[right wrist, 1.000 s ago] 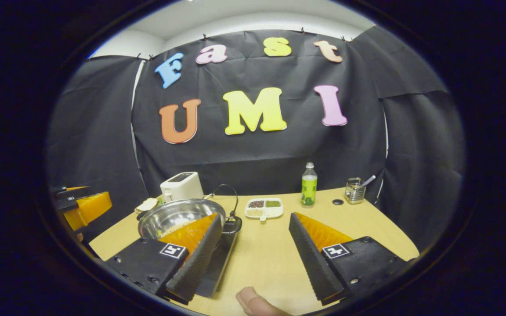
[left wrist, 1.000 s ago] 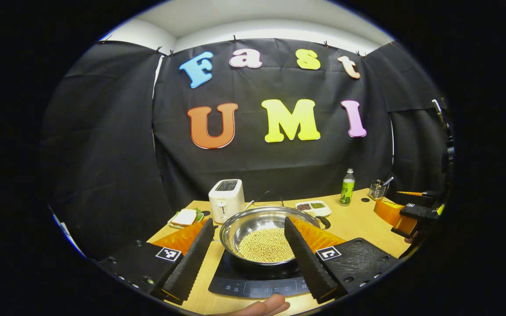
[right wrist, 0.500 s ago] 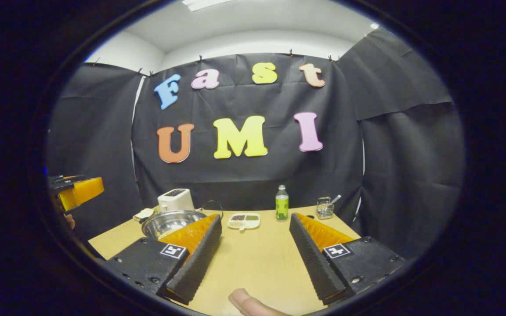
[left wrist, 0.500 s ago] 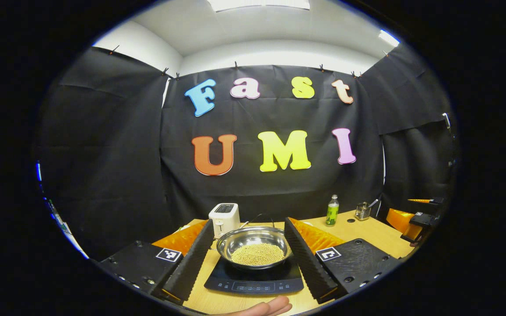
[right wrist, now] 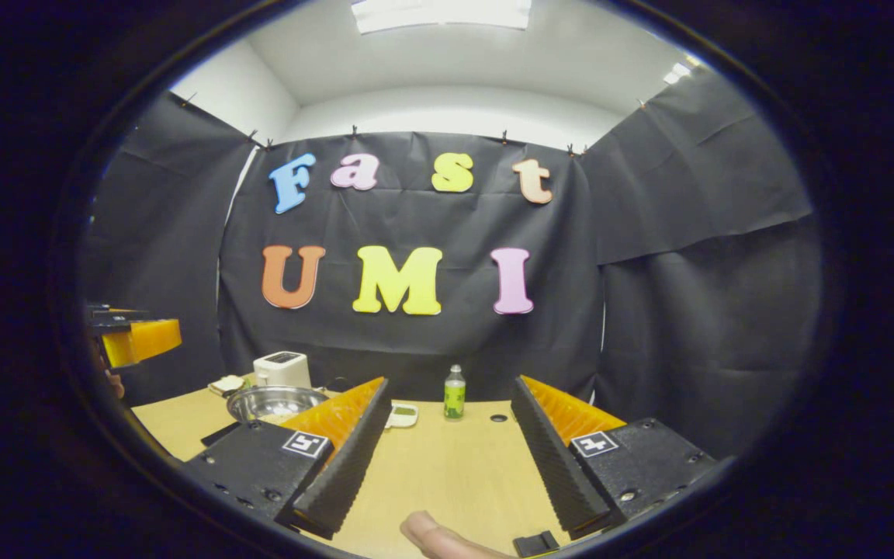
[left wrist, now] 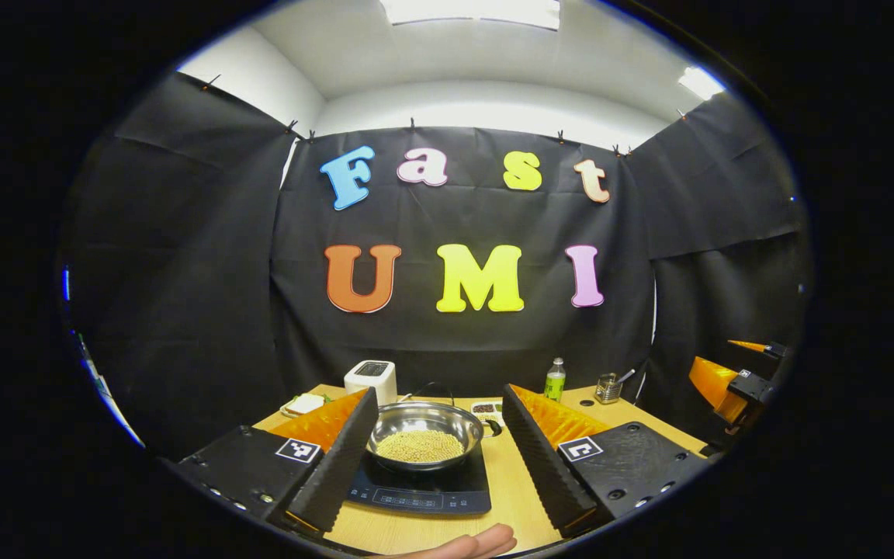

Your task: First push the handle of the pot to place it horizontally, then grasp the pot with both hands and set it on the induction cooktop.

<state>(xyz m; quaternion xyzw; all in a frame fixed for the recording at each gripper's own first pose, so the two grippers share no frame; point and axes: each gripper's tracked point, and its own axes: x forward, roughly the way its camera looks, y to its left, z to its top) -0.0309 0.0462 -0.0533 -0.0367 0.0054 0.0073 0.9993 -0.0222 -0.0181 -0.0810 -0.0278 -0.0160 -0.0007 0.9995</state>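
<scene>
Well beyond fingers, pot

No readable text on the bottle or cooktop

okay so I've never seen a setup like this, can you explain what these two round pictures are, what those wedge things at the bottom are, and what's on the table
Each picture comes from a camera riding on a handheld two-finger gripper; a person holds one in each hand. The wedges at the bottom are that gripper's own fingers.

In the left gripper view, the left gripper is open and holds nothing. Ahead of it, a steel pot of small yellowish beans sits on a black induction cooktop. Behind stand a white toaster and a green bottle.

In the right gripper view, the right gripper is also open and holds nothing, above the wooden table.
</scene>
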